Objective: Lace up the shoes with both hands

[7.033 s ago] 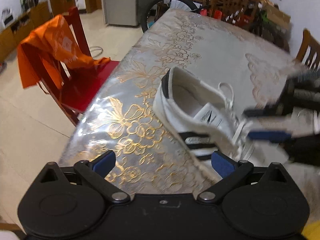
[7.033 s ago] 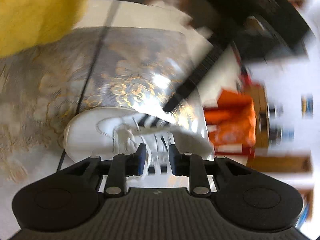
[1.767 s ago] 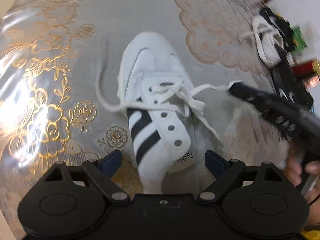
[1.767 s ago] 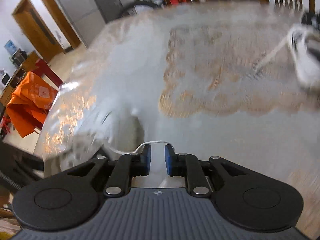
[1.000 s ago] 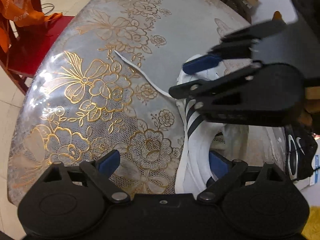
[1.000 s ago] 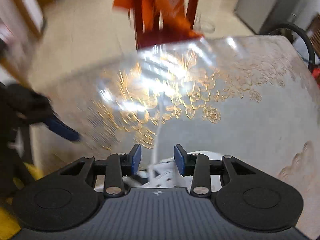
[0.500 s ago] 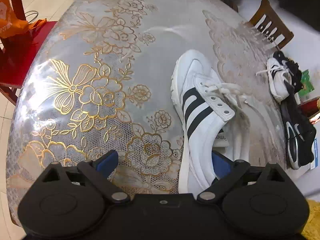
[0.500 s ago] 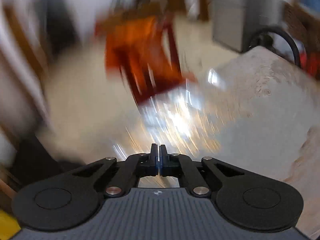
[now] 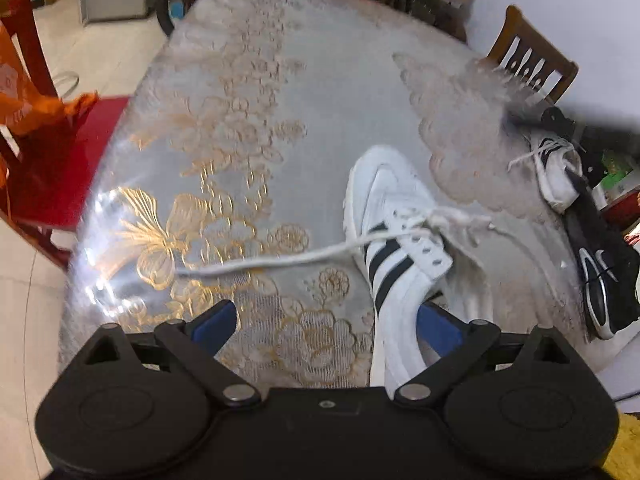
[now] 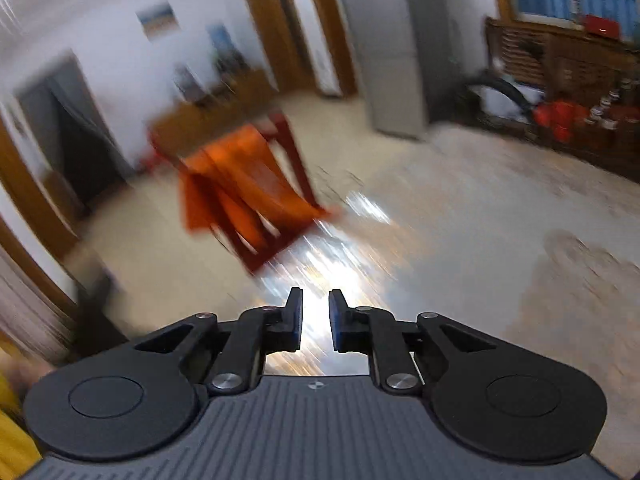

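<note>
A white shoe with black stripes [image 9: 396,248] lies on the table, toe pointing away, in the left wrist view. One lace end [image 9: 256,266] runs out of an eyelet and lies stretched to the left across the tablecloth. The other lace end [image 9: 460,218] is bunched over the tongue. My left gripper [image 9: 325,322] is wide open low over the table, the shoe's heel just inside its right finger [image 9: 438,322]. In the blurred right wrist view my right gripper [image 10: 316,316] stands open by a narrow gap with nothing between its fingers; no shoe shows there.
A black and white shoe [image 9: 560,168] and a black shoe [image 9: 608,280] lie at the table's right edge. A wooden chair [image 9: 528,64] stands behind them. A red chair with an orange cloth [image 10: 248,184] stands off the left edge [image 9: 92,200].
The lace end now lies pulled out to the left across the table. My right gripper, shut half a second ago, has opened a little and swung up toward the room.
</note>
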`<state>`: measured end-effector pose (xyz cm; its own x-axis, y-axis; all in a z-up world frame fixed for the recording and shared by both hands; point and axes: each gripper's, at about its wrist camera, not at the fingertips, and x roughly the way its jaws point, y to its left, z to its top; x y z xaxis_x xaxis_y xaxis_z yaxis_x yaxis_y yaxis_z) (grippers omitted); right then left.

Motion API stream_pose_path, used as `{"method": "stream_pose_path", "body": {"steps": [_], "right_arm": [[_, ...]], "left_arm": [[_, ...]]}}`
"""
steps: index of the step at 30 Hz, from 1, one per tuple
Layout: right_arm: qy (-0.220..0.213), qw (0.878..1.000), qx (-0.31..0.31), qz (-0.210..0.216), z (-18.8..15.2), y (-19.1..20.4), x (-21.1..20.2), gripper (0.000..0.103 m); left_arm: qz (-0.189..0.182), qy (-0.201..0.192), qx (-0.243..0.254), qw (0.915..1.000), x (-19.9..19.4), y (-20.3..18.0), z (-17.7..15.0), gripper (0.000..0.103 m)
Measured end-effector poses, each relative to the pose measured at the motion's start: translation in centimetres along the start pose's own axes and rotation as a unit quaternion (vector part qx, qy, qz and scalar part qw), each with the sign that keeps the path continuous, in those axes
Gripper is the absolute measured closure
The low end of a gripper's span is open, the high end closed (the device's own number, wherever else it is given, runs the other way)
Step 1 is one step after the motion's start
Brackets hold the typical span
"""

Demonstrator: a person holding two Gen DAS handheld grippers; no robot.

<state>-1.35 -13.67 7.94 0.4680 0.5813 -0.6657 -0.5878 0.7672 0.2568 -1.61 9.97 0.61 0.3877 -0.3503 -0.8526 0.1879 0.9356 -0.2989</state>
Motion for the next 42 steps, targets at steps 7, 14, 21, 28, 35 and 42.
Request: {"method": "stream_pose_path", "body": {"steps": [7, 14, 21, 28, 35, 42], "right_arm": [[0.016, 0.997, -0.031, -0.070, -3.2, -0.9, 2.7, 0.066], [0.007, 0.986, -0.082, -0.147, -5.6, -1.4, 5.5, 0.064], [-0.057, 0.980, -0.040, -0.184, -6.3, -2.3, 5.9, 0.103], [-0.189, 0.963, 0.193, -0.010, -2.7, -3.3, 0.6, 0.102], [-0.155, 0.969, 0.189, -0.024, -3.1, -2.9, 0.1, 0.102], [-0.134, 0.967, 0.209, -0.049, -4.7, -2.2, 0.2, 0.101]], "left_arm": [[0.039, -0.029, 0.010, 0.9988, -1.7, 1.0, 1.0, 0.006], [0.076, 0.012, 0.060, 0.9952, 1.2, 0.7, 0.8, 0.006], [0.090, 0.009, 0.162, 0.9826, 3.8, -0.9, 1.2, 0.006], [0.058, -0.018, 0.180, 0.9818, 5.3, -0.5, 1.7, 0.006], [0.039, -0.073, 0.206, 0.9752, 7.4, -0.2, 3.0, 0.027], [0.008, -0.081, 0.206, 0.9752, 8.5, -1.1, 4.5, 0.100]]}}
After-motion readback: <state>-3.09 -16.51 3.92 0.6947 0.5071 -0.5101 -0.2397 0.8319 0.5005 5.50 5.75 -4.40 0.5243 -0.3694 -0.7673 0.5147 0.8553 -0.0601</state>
